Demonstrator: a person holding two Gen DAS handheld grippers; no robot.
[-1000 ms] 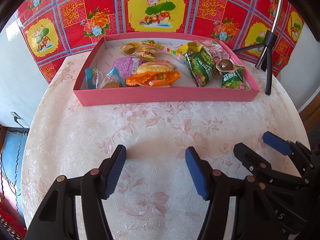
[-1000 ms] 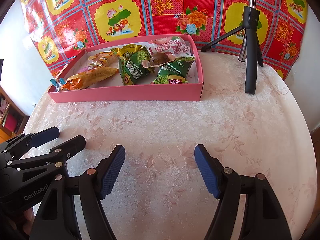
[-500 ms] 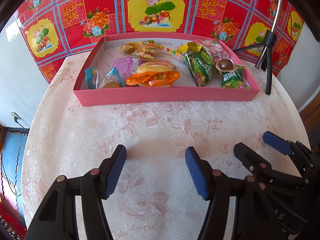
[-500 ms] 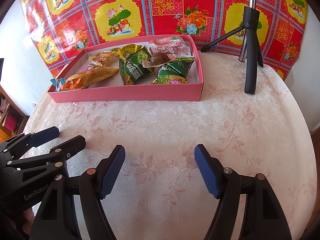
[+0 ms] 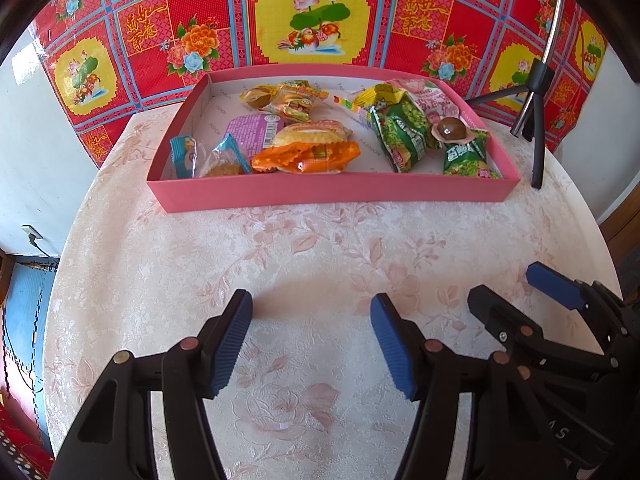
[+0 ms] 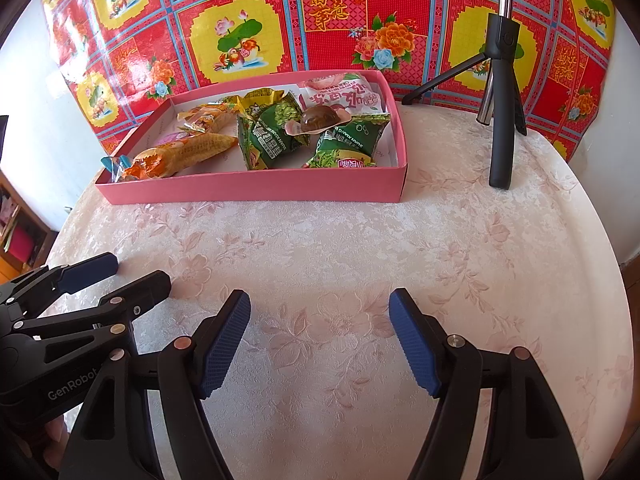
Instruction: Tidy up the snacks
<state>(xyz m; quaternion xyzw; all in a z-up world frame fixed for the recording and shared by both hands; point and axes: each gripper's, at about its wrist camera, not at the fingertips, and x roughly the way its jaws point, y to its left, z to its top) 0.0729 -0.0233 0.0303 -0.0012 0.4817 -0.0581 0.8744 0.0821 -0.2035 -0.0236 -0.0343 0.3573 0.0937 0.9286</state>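
Lettering first: I read "GenRobot" on the body of my left gripper (image 6: 84,276) in the right wrist view, and "SUAN XIANG" on the nearer green packet (image 6: 348,148); the pink-and-white packet (image 6: 340,94) at the back of the pink box (image 6: 248,190) carries large Chinese characters, and the red and yellow cloth (image 6: 332,20) behind the box has gold characters in its red squares. Faint grey words dot the box's white lining, but I cannot make them out.

All the snacks lie inside the pink box: an orange packet (image 5: 308,156), a purple-lidded cup (image 5: 250,130), a brown jelly cup (image 5: 452,130) on top of the green packets. The box sits well beyond my tongs, across a bare stretch of the floral tablecloth (image 5: 320,248), with a black tripod (image 6: 502,120) just to its right.

Both tongs stand spread with nothing between the blue pads. My left gripper (image 5: 312,324) and right gripper (image 6: 320,320) hang side by side above the cloth, on the side of it nearest me.
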